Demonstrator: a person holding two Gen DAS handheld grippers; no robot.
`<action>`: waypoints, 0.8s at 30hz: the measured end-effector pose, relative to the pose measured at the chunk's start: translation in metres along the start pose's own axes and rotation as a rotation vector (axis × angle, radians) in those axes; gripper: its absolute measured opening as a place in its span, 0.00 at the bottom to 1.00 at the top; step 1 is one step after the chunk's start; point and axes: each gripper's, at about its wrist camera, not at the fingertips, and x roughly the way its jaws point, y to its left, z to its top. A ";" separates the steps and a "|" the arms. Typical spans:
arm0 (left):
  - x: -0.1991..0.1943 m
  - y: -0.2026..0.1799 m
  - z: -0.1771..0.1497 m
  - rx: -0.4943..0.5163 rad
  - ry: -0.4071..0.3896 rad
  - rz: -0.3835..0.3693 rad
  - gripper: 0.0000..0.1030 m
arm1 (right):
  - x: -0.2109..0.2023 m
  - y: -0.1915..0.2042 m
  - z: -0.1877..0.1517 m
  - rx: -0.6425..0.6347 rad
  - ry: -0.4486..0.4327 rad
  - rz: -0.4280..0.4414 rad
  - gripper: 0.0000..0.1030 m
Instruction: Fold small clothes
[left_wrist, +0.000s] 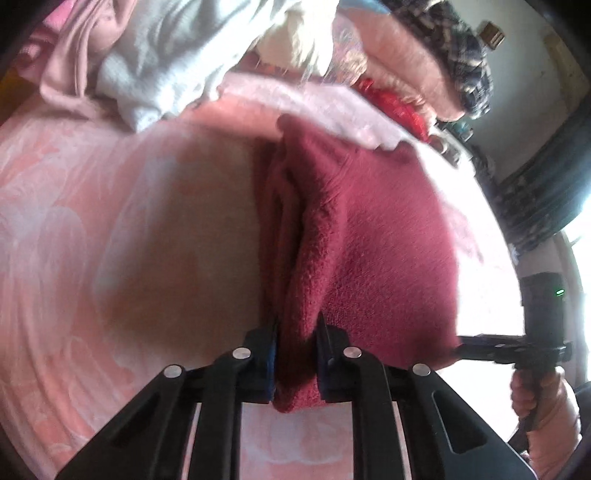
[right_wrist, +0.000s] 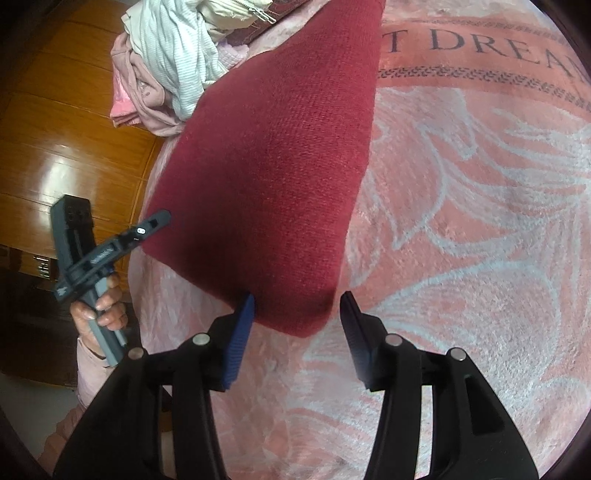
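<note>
A dark red knitted garment (left_wrist: 369, 251) lies spread on a pink patterned bed blanket (left_wrist: 110, 221). My left gripper (left_wrist: 295, 328) is shut on a bunched edge of the red garment, which fills the gap between its fingers. In the right wrist view the same red garment (right_wrist: 273, 155) stretches away, and my right gripper (right_wrist: 297, 306) is open with the garment's near corner lying between its fingers, not clamped. The left gripper (right_wrist: 159, 221) shows at the garment's left corner in the right wrist view. The right gripper (left_wrist: 480, 345) shows at the garment's right edge in the left wrist view.
A heap of white and pale pink clothes (left_wrist: 147, 62) lies at the far side of the bed, also in the right wrist view (right_wrist: 166, 66). More piled textiles (left_wrist: 424, 66) sit beyond the garment. A wooden floor (right_wrist: 55, 129) lies left of the bed edge.
</note>
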 end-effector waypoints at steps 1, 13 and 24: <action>0.008 0.003 -0.002 -0.006 0.020 0.006 0.16 | 0.001 -0.001 0.000 0.004 0.003 0.003 0.49; 0.018 0.005 -0.001 -0.008 0.026 0.033 0.19 | 0.022 -0.005 0.001 0.010 0.041 0.036 0.24; 0.023 0.001 -0.006 0.020 0.022 0.069 0.22 | 0.029 -0.014 -0.012 -0.021 0.034 -0.038 0.21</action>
